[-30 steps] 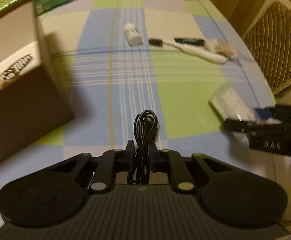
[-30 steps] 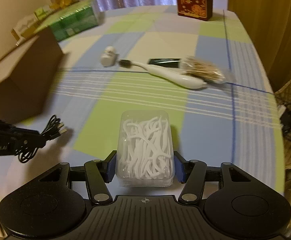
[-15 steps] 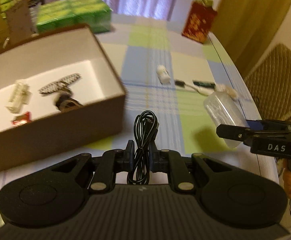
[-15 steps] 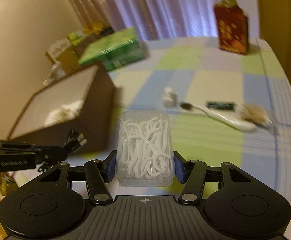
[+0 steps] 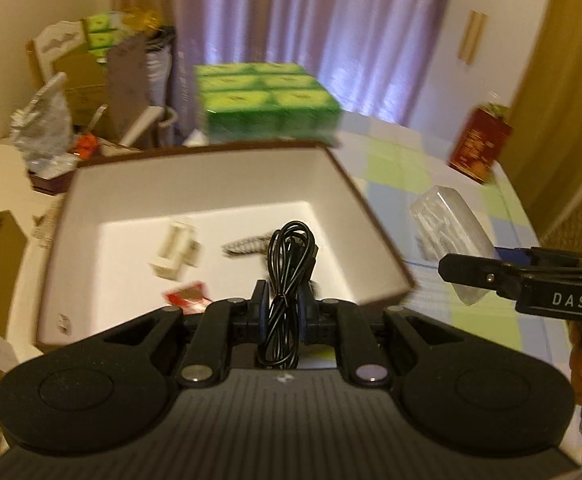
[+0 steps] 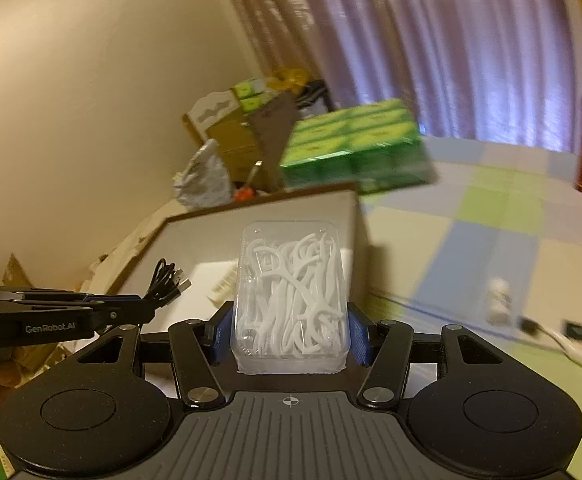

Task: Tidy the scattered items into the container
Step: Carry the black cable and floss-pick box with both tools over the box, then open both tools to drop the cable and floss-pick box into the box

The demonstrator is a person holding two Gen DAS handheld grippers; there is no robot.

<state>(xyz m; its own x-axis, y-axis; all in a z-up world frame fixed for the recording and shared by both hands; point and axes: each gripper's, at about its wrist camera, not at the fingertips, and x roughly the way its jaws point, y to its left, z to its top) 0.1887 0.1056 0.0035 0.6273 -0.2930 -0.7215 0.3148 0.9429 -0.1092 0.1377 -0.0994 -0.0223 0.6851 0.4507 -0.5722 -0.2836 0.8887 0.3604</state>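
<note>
My left gripper (image 5: 283,304) is shut on a coiled black cable (image 5: 289,264) and hangs over the near edge of an open brown box with a white inside (image 5: 91,200). In the box lie a cream plastic piece (image 5: 175,250), a striped item (image 5: 247,245) and a red packet (image 5: 187,298). My right gripper (image 6: 289,324) is shut on a clear case of white floss picks (image 6: 291,292), held just right of the box (image 6: 195,236). From the left wrist view that case (image 5: 447,224) shows at the right; the cable (image 6: 167,284) shows in the right wrist view.
A green carton pack (image 5: 267,104) stands behind the box and a red box (image 5: 479,144) at the far right of the checked tablecloth (image 5: 395,168). A small white bottle (image 6: 499,300) and a white toothbrush (image 6: 571,344) lie on the cloth. Clutter fills the left side.
Both grippers have lifted off the table and swung left toward the box, each keeping its load. The left one now hangs over the box's opening.
</note>
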